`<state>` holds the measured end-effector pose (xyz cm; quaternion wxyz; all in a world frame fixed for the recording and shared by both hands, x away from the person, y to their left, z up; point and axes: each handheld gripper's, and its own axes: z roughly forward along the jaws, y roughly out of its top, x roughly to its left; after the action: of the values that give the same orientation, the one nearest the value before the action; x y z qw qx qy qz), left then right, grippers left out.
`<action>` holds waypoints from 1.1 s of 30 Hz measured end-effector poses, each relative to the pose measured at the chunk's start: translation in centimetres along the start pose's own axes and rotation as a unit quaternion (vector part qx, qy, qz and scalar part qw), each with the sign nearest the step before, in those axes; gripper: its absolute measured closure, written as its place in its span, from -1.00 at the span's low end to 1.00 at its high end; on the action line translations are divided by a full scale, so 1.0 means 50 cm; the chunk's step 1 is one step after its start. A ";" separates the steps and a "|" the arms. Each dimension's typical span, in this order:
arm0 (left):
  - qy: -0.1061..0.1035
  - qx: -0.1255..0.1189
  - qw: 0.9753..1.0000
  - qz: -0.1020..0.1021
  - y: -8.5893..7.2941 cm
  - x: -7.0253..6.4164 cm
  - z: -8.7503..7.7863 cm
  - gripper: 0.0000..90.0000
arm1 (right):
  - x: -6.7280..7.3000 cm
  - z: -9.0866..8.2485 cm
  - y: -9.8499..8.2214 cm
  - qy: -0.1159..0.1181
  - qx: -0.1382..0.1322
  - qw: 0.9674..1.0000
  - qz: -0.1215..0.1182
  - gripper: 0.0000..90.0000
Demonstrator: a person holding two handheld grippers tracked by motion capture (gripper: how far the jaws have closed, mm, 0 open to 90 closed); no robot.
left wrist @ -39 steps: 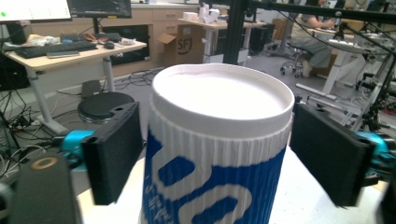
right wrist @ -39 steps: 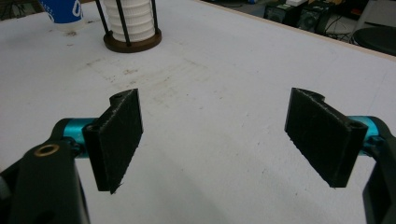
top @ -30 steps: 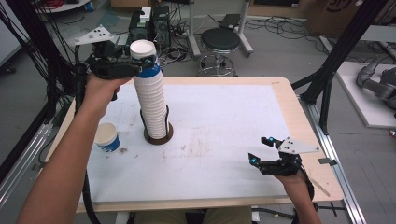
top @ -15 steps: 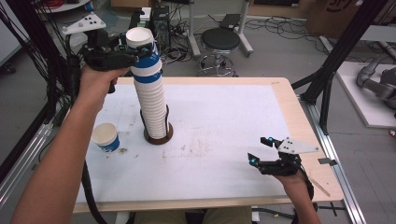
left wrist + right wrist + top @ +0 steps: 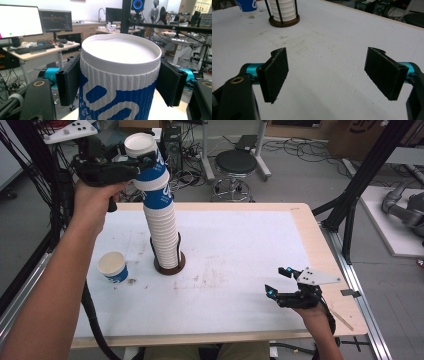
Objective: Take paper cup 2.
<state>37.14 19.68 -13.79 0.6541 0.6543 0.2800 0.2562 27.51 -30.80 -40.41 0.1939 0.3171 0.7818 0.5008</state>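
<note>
On the worktop [image 5: 240,250], the tall cup stack [image 5: 162,232] stands in its holder. The left gripper [image 5: 131,167], its jaws having just been closing, clamps the top cup [image 5: 145,160] (lifting free, I judge); next, carry it beside the lone cup [image 5: 113,267]. The right gripper [image 5: 281,284] rests agape.

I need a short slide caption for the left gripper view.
Left gripper clamps the top blue-and-white ribbed paper cup.

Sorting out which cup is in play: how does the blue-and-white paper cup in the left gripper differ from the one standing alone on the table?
The gripped blue-and-white paper cup is held high at the top of the tall cup stack and leans; the lone paper cup stands upright on the white table. The left gripper clamps the first; nothing touches the second. Both share the blue print and open upward.
</note>
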 end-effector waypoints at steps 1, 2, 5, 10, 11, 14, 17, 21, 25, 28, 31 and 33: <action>0.000 -0.005 1.000 -0.001 0.004 0.000 -0.005 -0.37 | 0.000 0.000 0.000 0.000 0.000 1.000 0.001 -0.56; 0.001 -0.009 1.000 -0.001 0.006 -0.001 -0.008 -0.37 | 0.000 0.000 0.000 0.000 -0.001 1.000 0.000 -0.56; 0.003 -0.016 1.000 0.001 0.014 -0.001 -0.024 -0.37 | -0.001 -0.001 0.000 -0.001 -0.001 1.000 0.000 -0.56; 0.006 -0.027 1.000 0.004 0.020 0.003 -0.058 -0.37 | 0.000 -0.002 0.000 -0.001 -0.001 1.000 0.000 -0.56; 0.007 -0.025 1.000 0.006 0.020 0.004 -0.065 -0.37 | 0.000 -0.002 0.000 -0.002 -0.002 1.000 0.000 -0.56; 0.012 -0.023 1.000 0.007 0.016 0.011 -0.083 -0.37 | 0.000 -0.002 -0.001 -0.002 -0.001 1.000 0.003 -0.56; 0.017 -0.024 1.000 0.004 0.011 0.019 -0.100 -0.37 | 0.000 0.000 -0.001 -0.002 0.000 1.000 0.002 -0.56; 0.025 -0.024 0.999 0.001 0.001 0.032 -0.121 -0.37 | 0.002 0.001 0.000 -0.002 0.000 1.000 0.002 -0.56; 0.036 -0.024 0.999 -0.002 -0.012 0.045 -0.144 -0.37 | 0.001 0.001 -0.001 -0.002 0.000 1.000 0.002 -0.56; 0.043 -0.025 0.999 -0.006 -0.025 0.054 -0.159 -0.37 | 0.001 0.001 -0.001 -0.002 0.001 1.000 0.002 -0.56; 0.046 -0.019 0.999 -0.006 -0.045 0.061 -0.171 -0.37 | 0.002 0.002 -0.001 -0.002 0.001 1.000 0.001 -0.56; 0.046 -0.019 0.999 -0.007 -0.062 0.063 -0.179 -0.37 | 0.003 0.002 -0.001 -0.001 0.002 1.000 0.001 -0.56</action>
<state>33.00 28.20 -16.90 0.6547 0.6274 0.3092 0.2865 27.47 -30.65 -40.51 0.1933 0.3190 0.7824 0.4987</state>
